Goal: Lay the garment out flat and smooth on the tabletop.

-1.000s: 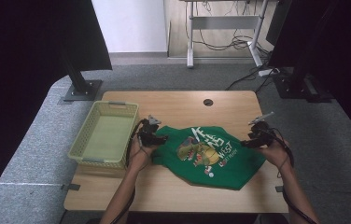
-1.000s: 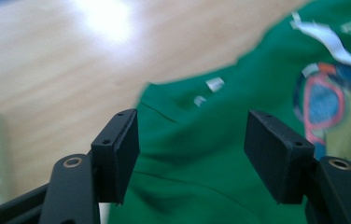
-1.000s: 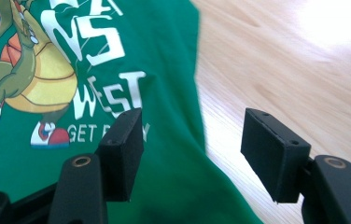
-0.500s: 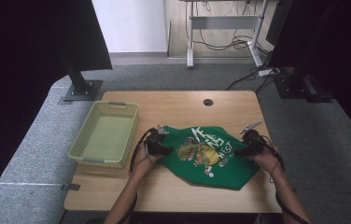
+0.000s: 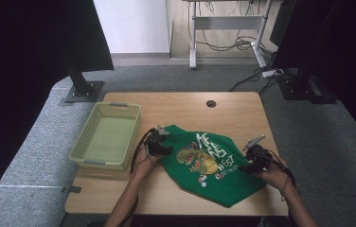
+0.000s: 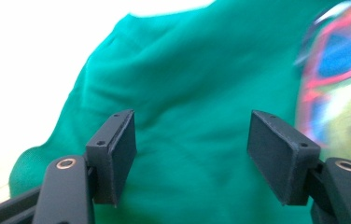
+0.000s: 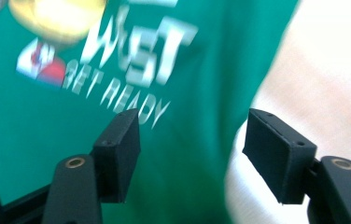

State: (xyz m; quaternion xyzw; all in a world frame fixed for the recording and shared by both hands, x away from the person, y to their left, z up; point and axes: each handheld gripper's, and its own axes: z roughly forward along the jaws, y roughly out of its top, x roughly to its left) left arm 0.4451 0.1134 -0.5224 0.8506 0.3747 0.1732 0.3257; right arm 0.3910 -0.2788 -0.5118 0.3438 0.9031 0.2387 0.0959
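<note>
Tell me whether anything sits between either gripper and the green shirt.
Nothing visible does. The left gripper is open right over the green shirt at its left edge, cloth showing between its jaws. The right gripper is open at the shirt's right edge, straddling cloth and bare table.
</note>
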